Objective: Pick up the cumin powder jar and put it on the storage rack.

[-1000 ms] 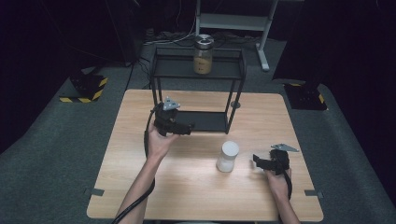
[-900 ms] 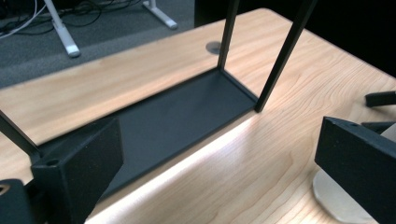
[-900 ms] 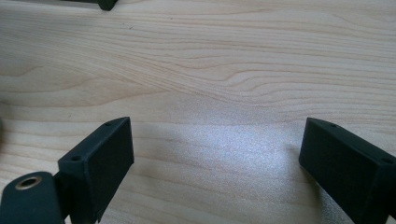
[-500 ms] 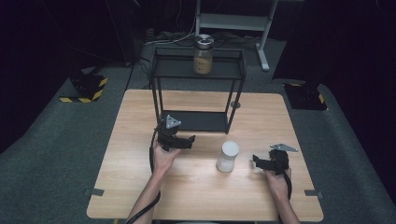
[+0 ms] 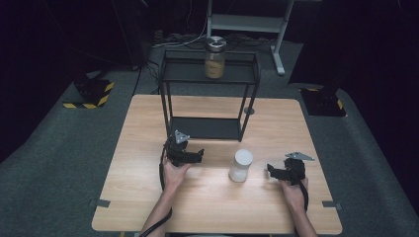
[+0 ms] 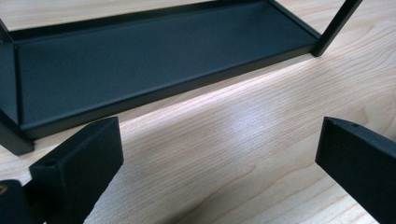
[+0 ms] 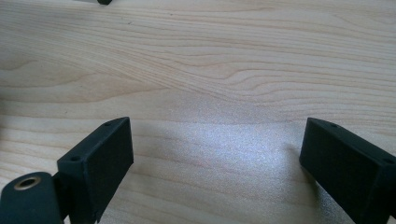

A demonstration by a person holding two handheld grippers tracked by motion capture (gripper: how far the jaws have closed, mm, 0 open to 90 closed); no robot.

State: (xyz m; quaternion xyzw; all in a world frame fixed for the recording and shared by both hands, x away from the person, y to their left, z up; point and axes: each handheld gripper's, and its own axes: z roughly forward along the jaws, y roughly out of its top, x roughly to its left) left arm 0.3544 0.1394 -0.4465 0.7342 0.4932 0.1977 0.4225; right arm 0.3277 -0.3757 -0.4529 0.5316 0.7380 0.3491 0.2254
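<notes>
A black two-tier metal rack [image 5: 210,74] stands at the back of the wooden table [image 5: 148,207]. A glass jar with tan contents [image 5: 215,58] sits on its top tier. In front of the rack stands a white lidded container [image 5: 241,165], upright on the wood. My left gripper [image 5: 199,157] is left of the container and just in front of the rack, open and holding nothing. In the left gripper view its gripper [image 6: 219,135] faces the rack's bottom tray [image 6: 140,56]. My right gripper [image 5: 270,170] sits right of the container, open, over bare wood [image 7: 217,133].
A rack leg [image 6: 334,28] stands at the upper right of the left gripper view. Dark floor surrounds the table, with yellow-striped blocks [image 5: 89,98] at the left and a metal stand [image 5: 247,22] behind.
My left gripper has drawn back from the rack toward the table's front. The right gripper and the white container have stayed put.
</notes>
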